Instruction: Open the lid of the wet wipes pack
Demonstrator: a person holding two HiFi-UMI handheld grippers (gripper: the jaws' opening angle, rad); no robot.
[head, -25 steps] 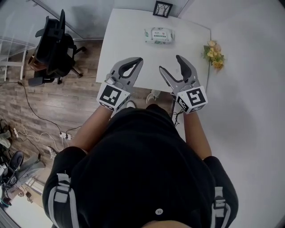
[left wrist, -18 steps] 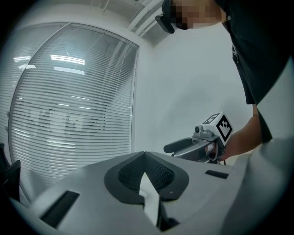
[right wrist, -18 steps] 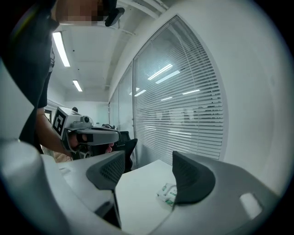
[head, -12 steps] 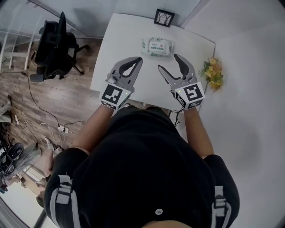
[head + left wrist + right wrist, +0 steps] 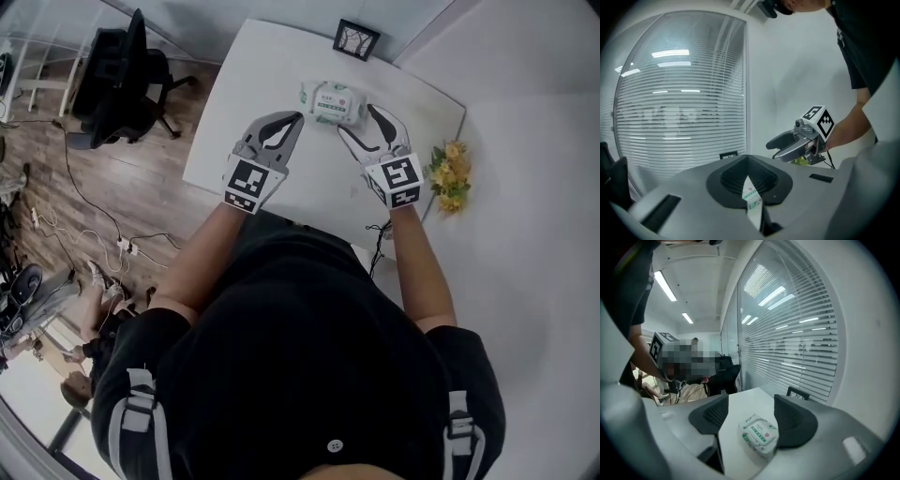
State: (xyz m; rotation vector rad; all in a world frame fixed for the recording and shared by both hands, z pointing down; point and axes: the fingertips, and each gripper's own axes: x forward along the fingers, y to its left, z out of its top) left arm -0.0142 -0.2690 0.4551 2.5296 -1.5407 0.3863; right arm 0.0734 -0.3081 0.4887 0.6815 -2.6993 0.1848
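The wet wipes pack (image 5: pixel 335 101), white with green print and its lid flat, lies at the far middle of the white table (image 5: pixel 234 122). My right gripper (image 5: pixel 360 120) reaches it from the right with its jaws wide and closing a little. In the right gripper view the pack (image 5: pixel 759 434) lies between the two jaws (image 5: pixel 750 414), and neither pad presses on it. My left gripper (image 5: pixel 296 119) hovers just left of the pack with its fingertips together. In the left gripper view only a sliver of the pack (image 5: pixel 752 199) shows through the slit.
A small framed picture (image 5: pixel 355 39) stands at the table's far edge. A bunch of flowers (image 5: pixel 448 176) sits at the right edge, near my right wrist. A black office chair (image 5: pixel 122 80) stands on the wooden floor to the left, with cables (image 5: pixel 89 253) lying below it.
Both grippers have moved forward and down over the table to the wipes pack. The right jaws now flank the pack and the left tips are beside it.
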